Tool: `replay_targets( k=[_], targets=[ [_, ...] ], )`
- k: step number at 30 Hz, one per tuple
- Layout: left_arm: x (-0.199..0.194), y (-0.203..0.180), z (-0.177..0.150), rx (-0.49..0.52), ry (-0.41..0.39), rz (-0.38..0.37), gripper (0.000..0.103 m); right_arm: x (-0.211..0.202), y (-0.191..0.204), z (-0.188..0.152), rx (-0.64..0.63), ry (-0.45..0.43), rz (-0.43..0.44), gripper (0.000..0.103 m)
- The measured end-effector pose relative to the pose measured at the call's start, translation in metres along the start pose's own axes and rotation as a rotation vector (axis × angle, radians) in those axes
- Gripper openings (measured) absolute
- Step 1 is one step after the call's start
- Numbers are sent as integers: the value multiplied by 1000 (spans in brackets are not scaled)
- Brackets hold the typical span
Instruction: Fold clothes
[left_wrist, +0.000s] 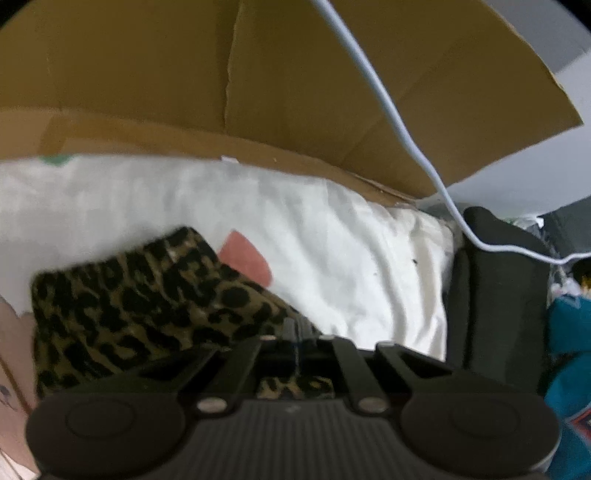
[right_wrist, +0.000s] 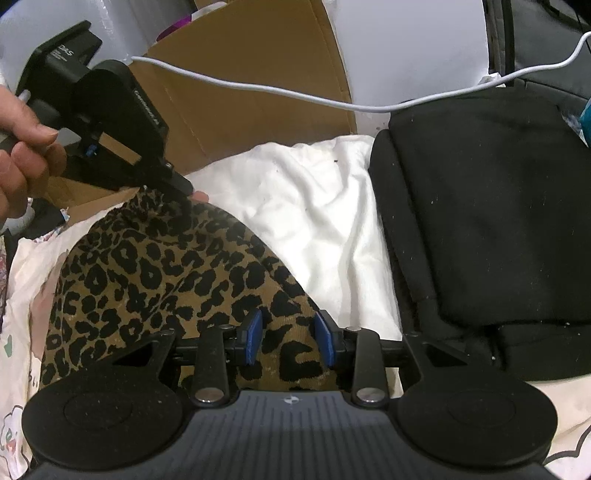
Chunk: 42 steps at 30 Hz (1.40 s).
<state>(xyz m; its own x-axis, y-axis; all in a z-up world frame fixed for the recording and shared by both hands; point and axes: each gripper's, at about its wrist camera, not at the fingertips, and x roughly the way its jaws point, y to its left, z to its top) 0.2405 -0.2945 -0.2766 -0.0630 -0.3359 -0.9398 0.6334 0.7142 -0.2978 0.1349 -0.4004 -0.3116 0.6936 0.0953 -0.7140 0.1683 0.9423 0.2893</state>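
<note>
A leopard-print garment (right_wrist: 155, 280) lies draped over white bedding (right_wrist: 317, 206), its far corner pinched in the left gripper (right_wrist: 181, 186), its near edge between the parted blue fingers (right_wrist: 253, 336) of the right gripper (right_wrist: 288, 338). Soft, light knit; corners and hems look the best holds.

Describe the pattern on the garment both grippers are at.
Leopard print, black spots on tan. The garment shows best in the right wrist view.
</note>
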Motion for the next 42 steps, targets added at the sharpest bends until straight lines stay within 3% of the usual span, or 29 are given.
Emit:
replay_targets(
  k=[3,11,17,18,21,24,34,42],
  targets=[
    [8,-7,-4,5,16,15,19,1,-1,4,-1,1,5,38],
    [38,-12,-20,-44,51,27,26,3,-3,4,-14,-4,15,38],
    [44,-20,-16,-93,34,24,45,1,-5,1,-16,-8,22,38],
    [45,-22,-15,-90,33,32,44,1,-6,1,-14,-11,22,38],
    [46,-25,-15,-76,33,75,26,0,-6,4,-14,-29,17,38],
    [42,-19,-15,-99,33,57,21,-3,-6,6,-21,-55,24,38],
    [26,-26,-28,-33,44,-17,20,6,4,7,-81,-71,51,30],
    [42,-33,-36,10,75,11,21,16,8,6,-120,-25,18,30]
  ],
)
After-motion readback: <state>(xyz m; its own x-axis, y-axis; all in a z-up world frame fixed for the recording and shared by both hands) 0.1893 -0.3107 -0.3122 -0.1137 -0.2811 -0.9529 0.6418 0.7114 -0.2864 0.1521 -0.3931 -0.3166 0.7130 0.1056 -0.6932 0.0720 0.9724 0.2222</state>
